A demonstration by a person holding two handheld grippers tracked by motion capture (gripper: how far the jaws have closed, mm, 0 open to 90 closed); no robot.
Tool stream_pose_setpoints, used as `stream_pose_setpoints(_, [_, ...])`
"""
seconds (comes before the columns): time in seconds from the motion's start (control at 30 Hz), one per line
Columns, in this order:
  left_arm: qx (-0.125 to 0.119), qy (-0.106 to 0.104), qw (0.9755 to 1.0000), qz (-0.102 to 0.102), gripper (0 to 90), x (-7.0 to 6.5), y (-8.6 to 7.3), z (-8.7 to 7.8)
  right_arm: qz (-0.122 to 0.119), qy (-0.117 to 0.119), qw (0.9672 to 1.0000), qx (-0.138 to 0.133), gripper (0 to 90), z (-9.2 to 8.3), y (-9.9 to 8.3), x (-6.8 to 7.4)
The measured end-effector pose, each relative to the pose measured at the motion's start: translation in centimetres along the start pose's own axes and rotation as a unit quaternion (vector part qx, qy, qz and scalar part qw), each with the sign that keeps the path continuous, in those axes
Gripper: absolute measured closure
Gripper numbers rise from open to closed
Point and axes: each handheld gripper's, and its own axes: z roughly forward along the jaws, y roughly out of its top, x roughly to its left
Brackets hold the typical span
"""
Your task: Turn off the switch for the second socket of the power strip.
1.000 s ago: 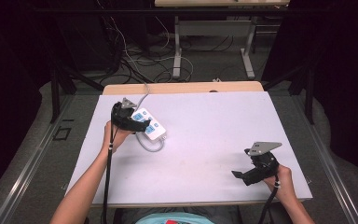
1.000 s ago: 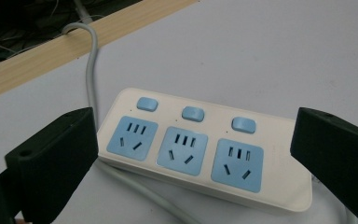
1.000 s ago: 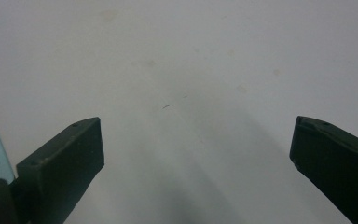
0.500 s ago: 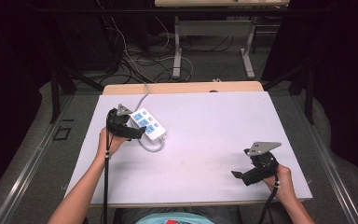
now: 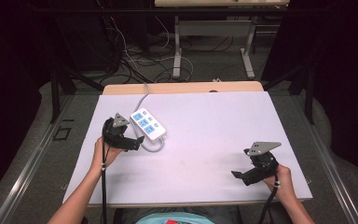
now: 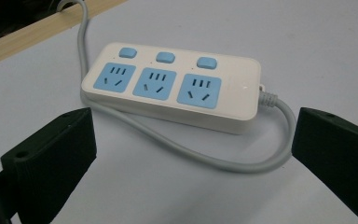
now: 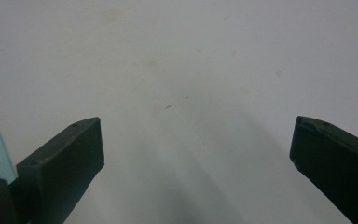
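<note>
Holding my left gripper (image 6: 191, 154) wide and empty just short of the power strip (image 6: 172, 91) at the mat's far left, I'd clamp its stiff, light, probably slick casing across the short sides, not the floppy cord (image 6: 223, 156), while my right gripper (image 5: 244, 175) idles, spread.

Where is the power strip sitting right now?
In the high view the power strip lies on the left half of the white table, toward the far edge, just ahead of the open left gripper.

no readable text or numbers, not even on the power strip (image 6: 177, 88).
</note>
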Motion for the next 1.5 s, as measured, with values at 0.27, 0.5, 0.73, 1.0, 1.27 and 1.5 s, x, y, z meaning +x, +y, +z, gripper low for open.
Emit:
stream_pose_setpoints(0.27, [0.003,-0.007,0.9999,0.012,0.0,-1.5,-1.0,-1.5,0.001,-0.002,1.0,-0.001,2.4,0.0,0.0,0.0])
stream_pose_setpoints(0.5, [-0.001,-0.009,0.9998,0.016,0.0,-2.3,-2.1,-2.8,0.0,-0.001,1.0,-0.002,2.4,0.0,0.0,0.0])
stream_pose_setpoints(0.73, [-0.005,-0.005,0.9998,0.018,0.0,-2.9,-3.4,-4.1,0.002,-0.003,1.0,-0.001,2.4,0.0,0.0,0.0])
stream_pose_setpoints(1.0, [-0.007,-0.007,0.9996,0.025,0.0,-3.4,-5.0,-5.4,0.003,-0.001,1.0,0.001,2.4,0.1,0.0,0.0])
stream_pose_setpoints(1.27, [-0.008,-0.008,0.9992,0.037,0.0,-3.9,-6.4,-6.6,0.002,-0.002,1.0,0.0,2.4,0.1,0.0,0.0])
stream_pose_setpoints(1.5, [-0.012,-0.011,0.9991,0.04,0.0,-4.2,-7.2,-7.3,0.0,0.0,1.0,-0.002,2.4,0.2,0.0,0.0])
